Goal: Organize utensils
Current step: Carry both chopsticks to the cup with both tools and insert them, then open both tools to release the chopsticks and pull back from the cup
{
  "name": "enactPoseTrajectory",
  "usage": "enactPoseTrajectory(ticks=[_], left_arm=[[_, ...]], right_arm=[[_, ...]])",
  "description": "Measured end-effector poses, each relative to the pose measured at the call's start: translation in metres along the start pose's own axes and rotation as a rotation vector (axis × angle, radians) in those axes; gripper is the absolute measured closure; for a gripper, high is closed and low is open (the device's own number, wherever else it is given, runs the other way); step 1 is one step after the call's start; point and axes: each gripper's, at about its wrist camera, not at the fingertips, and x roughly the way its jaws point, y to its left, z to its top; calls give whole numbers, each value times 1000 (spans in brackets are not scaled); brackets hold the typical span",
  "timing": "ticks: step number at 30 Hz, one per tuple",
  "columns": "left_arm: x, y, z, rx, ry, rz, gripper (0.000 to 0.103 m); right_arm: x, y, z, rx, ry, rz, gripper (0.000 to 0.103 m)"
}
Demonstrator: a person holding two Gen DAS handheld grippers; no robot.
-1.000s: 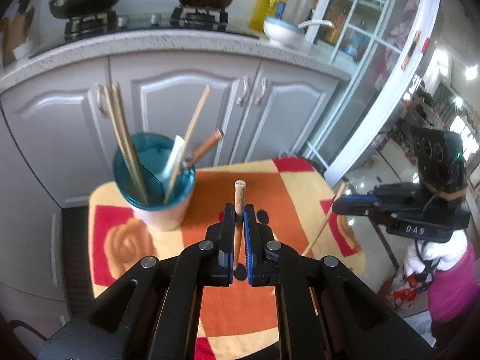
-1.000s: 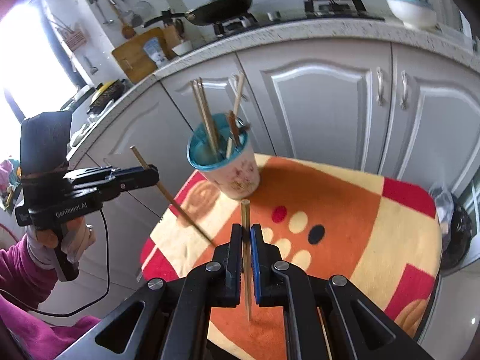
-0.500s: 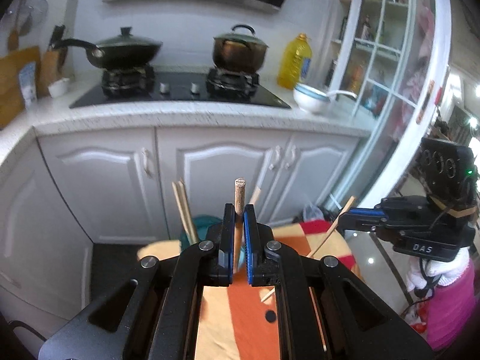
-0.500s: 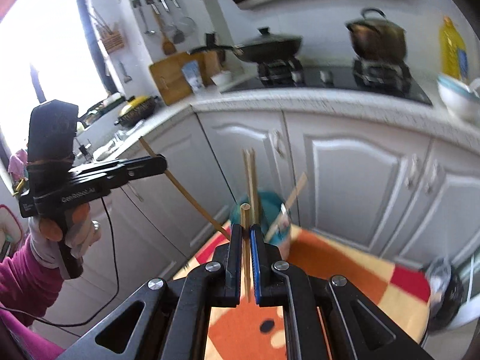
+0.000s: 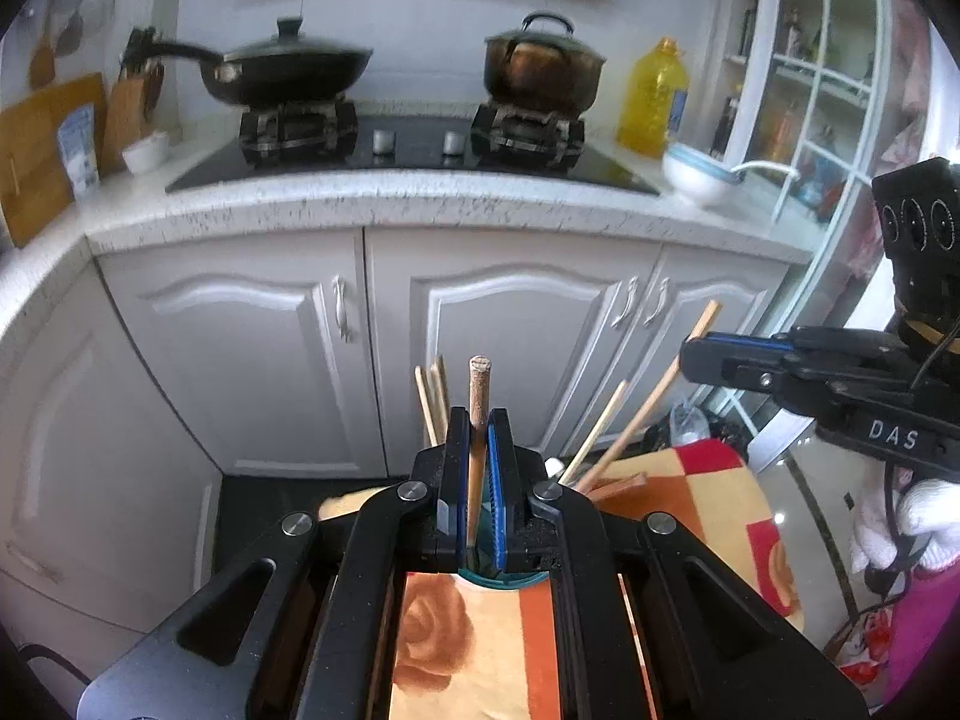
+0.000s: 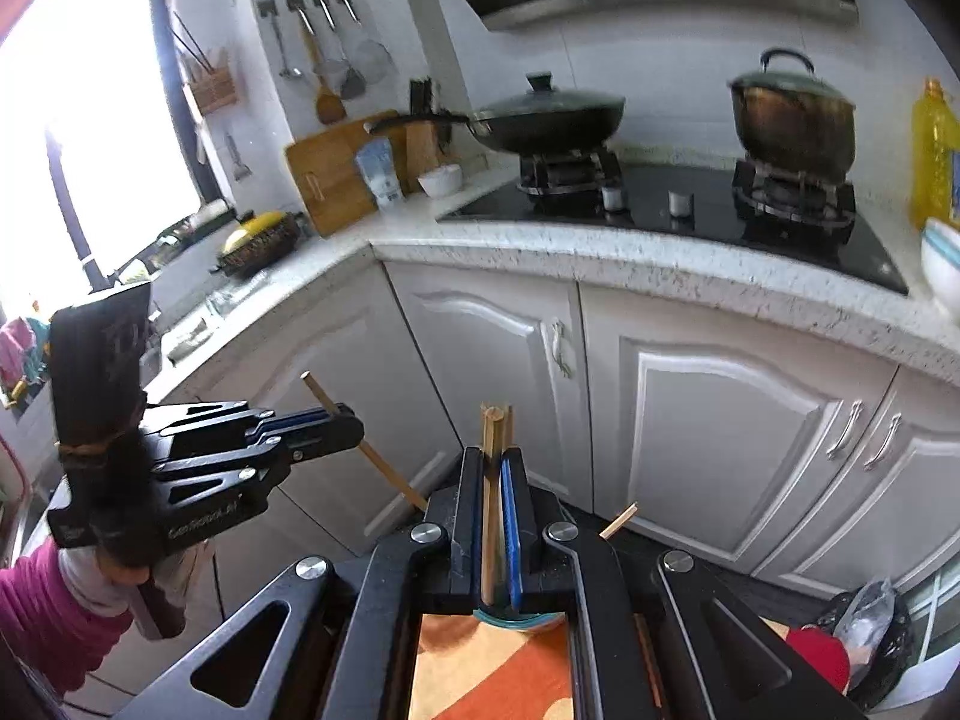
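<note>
Left tongs (image 5: 478, 468): closed on a brown wooden stick (image 5: 477, 420), its rounded end standing above the pads.
Right tongs (image 6: 495, 510): closed on a pale chopstick (image 6: 492, 504), held lengthwise between the pads.
Cup (image 5: 498, 577): teal rim only, just under the left tongs, on the orange patterned cloth (image 5: 480, 648); more sticks (image 5: 433, 399) lean out of it.
Right tongs from the left view (image 5: 699, 360): chopstick (image 5: 648, 402) slants down toward the cup.
Tabletop: covered by the cloth.
Background: white cabinets (image 5: 510, 348), stove with wok (image 5: 288, 69) and pot (image 5: 540, 69).
</note>
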Motion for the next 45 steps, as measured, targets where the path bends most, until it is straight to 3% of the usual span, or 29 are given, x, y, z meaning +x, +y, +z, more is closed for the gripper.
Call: enactPoseTrajectory(ticks=[11,19,20,21,22,23,28,32,45], left_arm=[[52,-2,-23,-22,86,13,99],[56,-8,-25,-34,86,13,99],[56,-8,-25,-38,86,11,99],[55,-7,-25,-44,83,9,98],[54,-8,-24,-46,82,5,98],[53,-8,-24,-47,80,3,97],[45,-10,-24,-51,64,3,87],[36,-13,-28,-48,42,28,73],[15,-30,-50,-33,-3,118,72]], right_arm=[[69,-34,-42,79,151,2,98],[90,-48,-58,111,218,-28,98],[89,-49,-58,119,217,-29,96],[87,-50,-57,118,214,-34,83],[84,-50,-56,113,209,-48,62],[80,-50,-55,109,201,-58,59],[66,-48,-54,94,192,-83,59],[50,-47,-56,110,164,-79,59],[28,-23,-75,121,98,-129,59]])
